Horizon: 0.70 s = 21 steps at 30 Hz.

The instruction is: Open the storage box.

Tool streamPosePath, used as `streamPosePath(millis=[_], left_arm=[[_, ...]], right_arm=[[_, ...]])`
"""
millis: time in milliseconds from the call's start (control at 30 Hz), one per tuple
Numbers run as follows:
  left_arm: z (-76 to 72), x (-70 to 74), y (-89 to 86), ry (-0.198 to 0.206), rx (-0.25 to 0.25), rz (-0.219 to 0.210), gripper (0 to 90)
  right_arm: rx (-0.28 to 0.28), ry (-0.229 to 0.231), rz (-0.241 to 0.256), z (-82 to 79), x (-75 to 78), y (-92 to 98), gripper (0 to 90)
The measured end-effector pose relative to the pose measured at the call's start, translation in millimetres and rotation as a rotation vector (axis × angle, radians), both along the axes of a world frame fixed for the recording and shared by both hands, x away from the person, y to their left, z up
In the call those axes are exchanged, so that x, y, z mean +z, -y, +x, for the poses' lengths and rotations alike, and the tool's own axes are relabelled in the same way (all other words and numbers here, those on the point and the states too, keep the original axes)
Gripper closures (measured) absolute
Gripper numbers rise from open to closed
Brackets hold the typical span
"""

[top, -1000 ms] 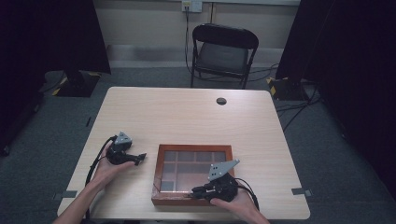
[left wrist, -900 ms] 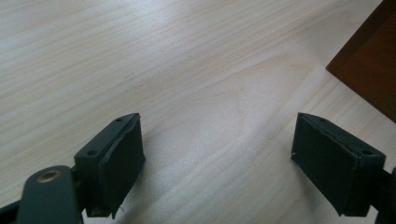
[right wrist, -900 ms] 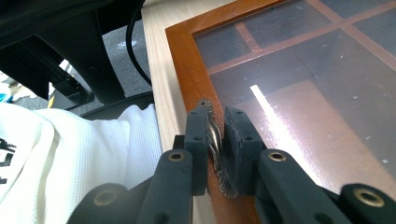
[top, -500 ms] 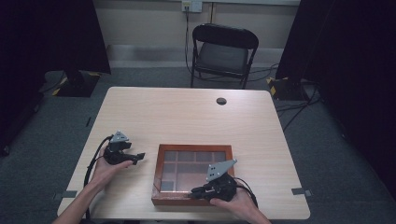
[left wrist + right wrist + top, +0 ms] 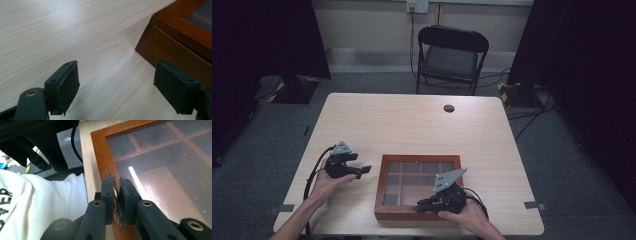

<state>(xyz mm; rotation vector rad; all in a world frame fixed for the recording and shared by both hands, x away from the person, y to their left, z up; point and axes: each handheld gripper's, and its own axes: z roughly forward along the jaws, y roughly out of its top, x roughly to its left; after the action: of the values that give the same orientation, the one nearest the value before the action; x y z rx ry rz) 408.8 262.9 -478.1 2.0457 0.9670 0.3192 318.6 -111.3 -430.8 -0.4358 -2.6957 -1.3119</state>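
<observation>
Wooden table [image 5: 412, 125] carries a glass-lidded wooden box [image 5: 384, 187]. Left gripper [image 5: 362, 170], jaws apart, sits just left of it. Right gripper [image 5: 116, 195] pinches what looks like a small metal latch [image 5: 115, 192] at the box's near edge.

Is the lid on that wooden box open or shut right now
Shut. The glass lid lies flat on the wooden box; the right gripper pinches its metal latch.

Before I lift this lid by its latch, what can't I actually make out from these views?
- Box contents: the tinted glass lid dims the compartments in the right gripper view.
- Latch: mostly covered by the right gripper fingers.
- Wooden box: cut off at the left gripper view's edge.
</observation>
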Motion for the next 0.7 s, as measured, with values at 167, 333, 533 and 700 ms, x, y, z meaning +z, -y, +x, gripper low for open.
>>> streamPosePath(millis=[167,333,533,700], left_arm=[[-1.8,3.3,1.8,0.005,-0.019,-0.012,18.5],[-3.8,6.2,3.4,0.007,-0.05,-0.038,17.7],[-6.1,9.3,7.1,0.006,-0.089,-0.059,17.3],[-8.9,10.9,12.1,0.017,-0.13,-0.054,17.3]], right_arm=[[0.004,0.001,0.01,1.9,8.3,0.2,82.7],[0.007,-0.009,0.023,5.6,19.1,1.5,82.5],[0.005,0.001,0.025,8.6,30.5,1.5,82.5],[0.007,-0.008,0.031,13.4,40.6,1.8,82.5]])
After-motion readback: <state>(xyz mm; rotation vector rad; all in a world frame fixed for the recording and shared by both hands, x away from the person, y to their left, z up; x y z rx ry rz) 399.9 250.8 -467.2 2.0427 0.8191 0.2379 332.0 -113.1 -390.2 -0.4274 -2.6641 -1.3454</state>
